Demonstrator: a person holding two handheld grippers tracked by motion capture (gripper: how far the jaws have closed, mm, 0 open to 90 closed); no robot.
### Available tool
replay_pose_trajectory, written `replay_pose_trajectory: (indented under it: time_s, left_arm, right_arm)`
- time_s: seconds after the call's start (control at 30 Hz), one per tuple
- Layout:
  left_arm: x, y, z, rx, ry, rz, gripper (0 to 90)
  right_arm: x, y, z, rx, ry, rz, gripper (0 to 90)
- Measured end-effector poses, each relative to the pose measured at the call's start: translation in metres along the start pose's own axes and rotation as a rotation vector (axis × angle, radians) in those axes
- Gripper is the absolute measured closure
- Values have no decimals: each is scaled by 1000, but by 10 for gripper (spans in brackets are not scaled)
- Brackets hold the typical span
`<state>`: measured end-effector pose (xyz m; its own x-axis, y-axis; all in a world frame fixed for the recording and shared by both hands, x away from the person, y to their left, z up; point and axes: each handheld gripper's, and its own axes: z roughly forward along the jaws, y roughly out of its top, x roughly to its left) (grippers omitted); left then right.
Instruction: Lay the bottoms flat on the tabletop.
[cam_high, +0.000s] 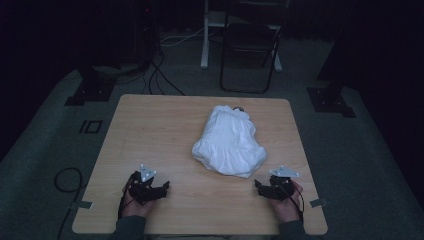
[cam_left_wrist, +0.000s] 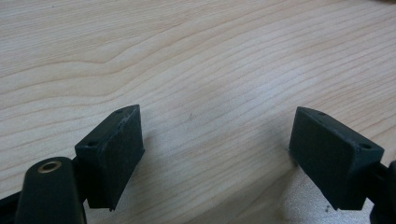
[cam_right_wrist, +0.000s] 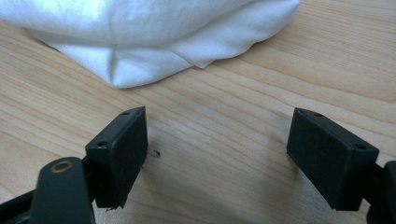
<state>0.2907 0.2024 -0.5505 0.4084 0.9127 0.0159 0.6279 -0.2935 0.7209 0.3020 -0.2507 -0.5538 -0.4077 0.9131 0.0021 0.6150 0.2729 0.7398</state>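
A crumpled white garment (cam_high: 229, 141) lies in a heap right of centre on the wooden table (cam_high: 150, 130). My left gripper (cam_high: 162, 189) rests near the front left of the table, open, its jaws wide apart over bare wood (cam_left_wrist: 210, 93). My right gripper (cam_high: 260, 186) sits near the front right, open too, a short way in front of the garment's near edge. In the right gripper view the white garment (cam_right_wrist: 154, 42) lies just beyond the spread jaws, apart from them.
A dark folding chair (cam_high: 250, 45) and a white stand (cam_high: 206, 35) are on the floor beyond the table's far edge. Cables (cam_high: 160, 75) trail on the carpet at the back left. Bare tabletop spreads left of the garment.
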Motion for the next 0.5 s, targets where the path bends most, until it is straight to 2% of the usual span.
replay_pose_trajectory:
  time_s: [0.33, 0.5]
  left_arm:
    - [1, 1, 1, 1, -9, 10, 160]
    - [1, 5, 0, 10, -18, 14, 295]
  right_arm:
    - [0, 0, 0, 0, 0, 0, 201]
    - [0, 0, 0, 0, 1, 0, 201]
